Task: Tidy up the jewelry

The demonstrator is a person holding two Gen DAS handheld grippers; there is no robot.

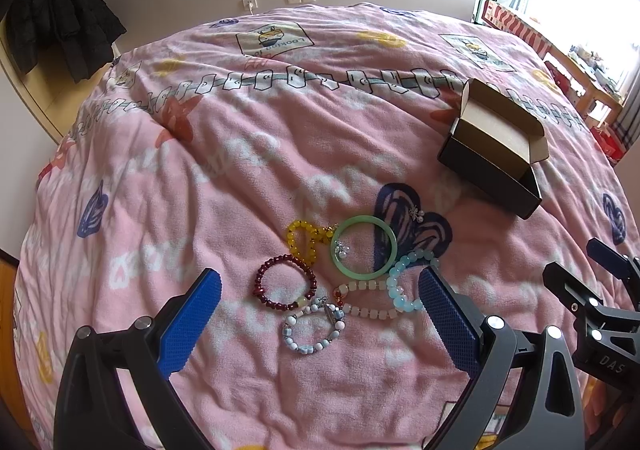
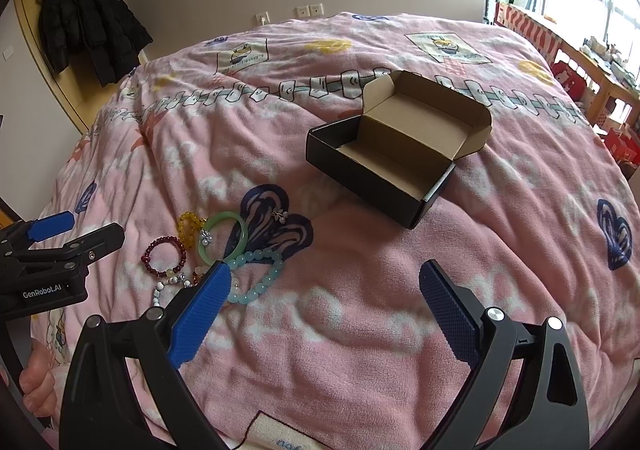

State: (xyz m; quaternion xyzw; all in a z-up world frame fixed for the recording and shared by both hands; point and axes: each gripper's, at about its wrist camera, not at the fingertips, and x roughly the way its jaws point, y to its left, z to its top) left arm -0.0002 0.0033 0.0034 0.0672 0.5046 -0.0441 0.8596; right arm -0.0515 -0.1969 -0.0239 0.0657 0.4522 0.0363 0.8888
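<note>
Several bracelets lie in a cluster on the pink blanket (image 1: pixel 248 170): a green bangle (image 1: pixel 365 249), a yellow bead bracelet (image 1: pixel 305 238), a dark red one (image 1: pixel 285 287), a light blue one (image 1: pixel 408 282), a white-pink one (image 1: pixel 370 297) and a blue-white one (image 1: pixel 314 328). Two small silver earrings (image 1: pixel 416 213) (image 1: pixel 341 249) lie by the bangle. An open, empty black cardboard box (image 2: pixel 394 148) stands beyond them. My left gripper (image 1: pixel 320 290) is open just above the cluster. My right gripper (image 2: pixel 324 286) is open, right of the bracelets (image 2: pixel 256 274).
The bed fills both views. Dark coats (image 2: pixel 88 18) hang on the wall at the far left. Shelves and red boxes (image 2: pixel 576 62) stand along the window at the right. The right gripper also shows at the left wrist view's right edge (image 1: pixel 600 290).
</note>
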